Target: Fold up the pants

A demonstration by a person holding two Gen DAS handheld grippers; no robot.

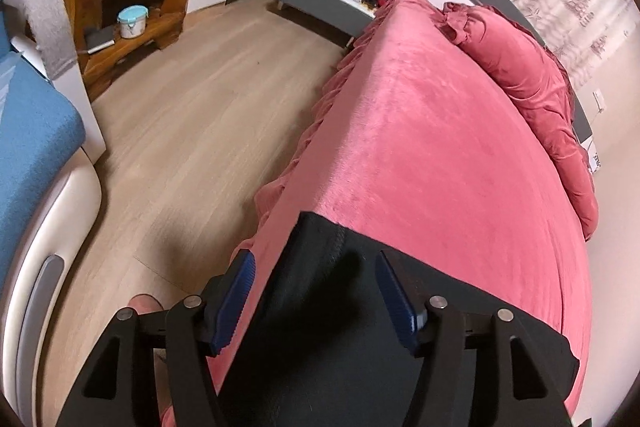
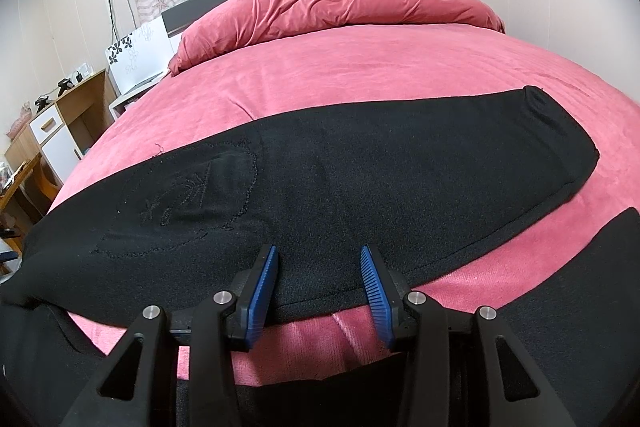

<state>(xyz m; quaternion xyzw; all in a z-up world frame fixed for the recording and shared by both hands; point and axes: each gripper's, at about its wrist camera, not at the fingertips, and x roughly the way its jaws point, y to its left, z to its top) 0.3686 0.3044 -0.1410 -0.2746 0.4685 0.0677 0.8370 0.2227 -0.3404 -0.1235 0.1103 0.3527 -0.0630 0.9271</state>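
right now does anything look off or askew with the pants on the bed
Nothing is damaged or spilled. The black pants lie flat but skewed across the pink bedspread, with the legs splayed apart and the waist end hanging over the bed's left edge. Both tools, left and right, are open.

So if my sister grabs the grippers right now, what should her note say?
Left gripper: open, over the black pants' waist end at the pink bed's corner, holding nothing.
Right gripper: open, at the near edge of one leg, holding nothing.
Pants: lying spread across the bed, legs apart, second leg nearer the right.
Done: laid out flat.
Left: no fold shows yet; probably grab the edge and fold one leg over the other.
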